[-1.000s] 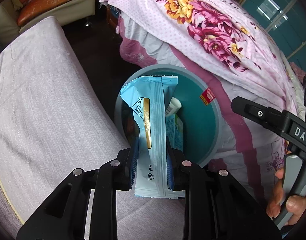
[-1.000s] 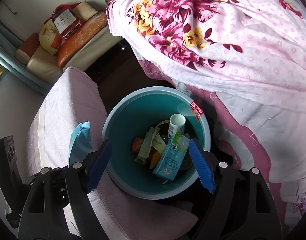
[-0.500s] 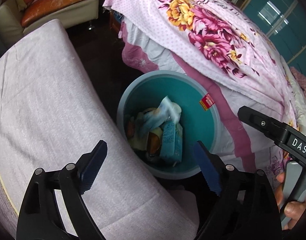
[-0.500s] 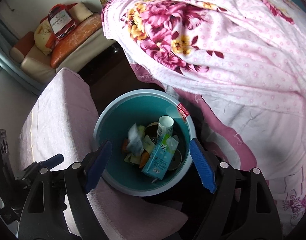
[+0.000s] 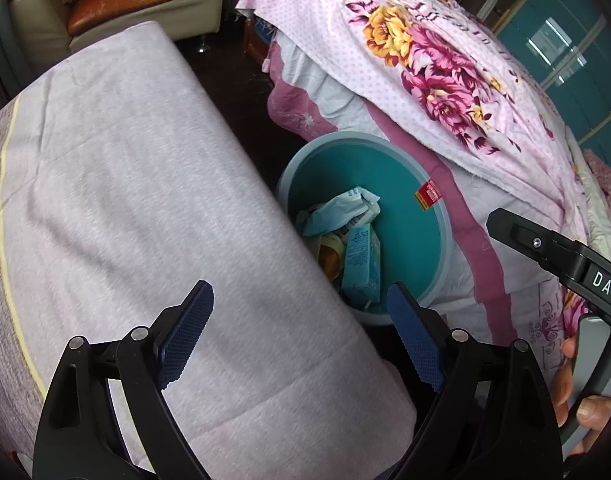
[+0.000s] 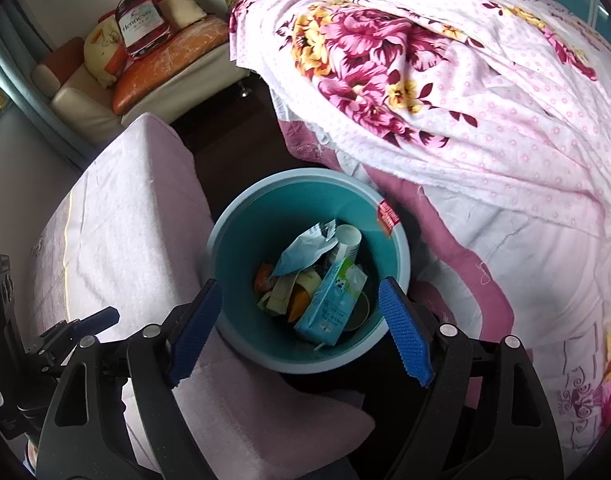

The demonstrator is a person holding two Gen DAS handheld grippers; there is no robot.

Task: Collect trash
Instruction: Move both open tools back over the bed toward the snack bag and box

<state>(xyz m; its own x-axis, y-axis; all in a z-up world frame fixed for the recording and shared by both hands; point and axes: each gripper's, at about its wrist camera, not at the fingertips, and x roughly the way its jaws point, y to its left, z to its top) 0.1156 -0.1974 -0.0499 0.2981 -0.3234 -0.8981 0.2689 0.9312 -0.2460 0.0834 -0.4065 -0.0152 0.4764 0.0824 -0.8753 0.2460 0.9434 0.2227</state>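
Bin: the teal bin stands on the floor between the grey cushion and the bed with its flowered cover.
Trash: the pale blue wrapper lies crumpled on top of the pile inside, beside a milk carton and a white cup.
Left gripper: fingers just sprung wide, nothing between them, hanging over the cushion's edge.
Right gripper: fingers spread and opening a little more, empty, above the bin's mouth.
Done: this wrapper looks binned.
Left: no loose trash shows outside the bin; whether more lies elsewhere I cannot tell.
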